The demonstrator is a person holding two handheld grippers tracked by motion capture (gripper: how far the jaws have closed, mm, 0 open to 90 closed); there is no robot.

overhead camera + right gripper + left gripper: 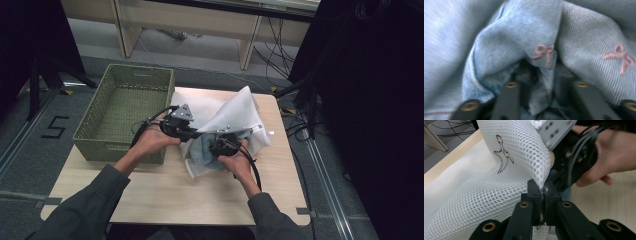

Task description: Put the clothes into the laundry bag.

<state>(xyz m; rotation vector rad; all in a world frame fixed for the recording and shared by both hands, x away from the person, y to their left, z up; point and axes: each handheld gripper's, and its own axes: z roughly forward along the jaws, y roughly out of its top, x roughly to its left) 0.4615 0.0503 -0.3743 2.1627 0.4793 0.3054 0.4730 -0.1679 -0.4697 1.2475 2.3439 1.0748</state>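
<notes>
Grip on the left: left gripper clamped fully shut on a thin edge of the white mesh bag, held up like a tent flap. Right gripper buried nose-first in the pale blue denim garment (pink bows stitched on it), one fold lodged between jaws that stood partly apart; could not tell through the blur whether the pads actually pressed it.

Garment's place: bunched at the near mouth of the bag, half under the raised mesh, on the middle of the wooden table, just right of the green woven basket.

Likely trouble from there: denim slipping out of so loose a bite, left heaped at the opening. Also possible: that narrow pinch of mesh pulling free under a tug, dropping the flap over the mouth. Worth watching too: mesh caught along with the denim, dragging the whole bag toward the near edge.
</notes>
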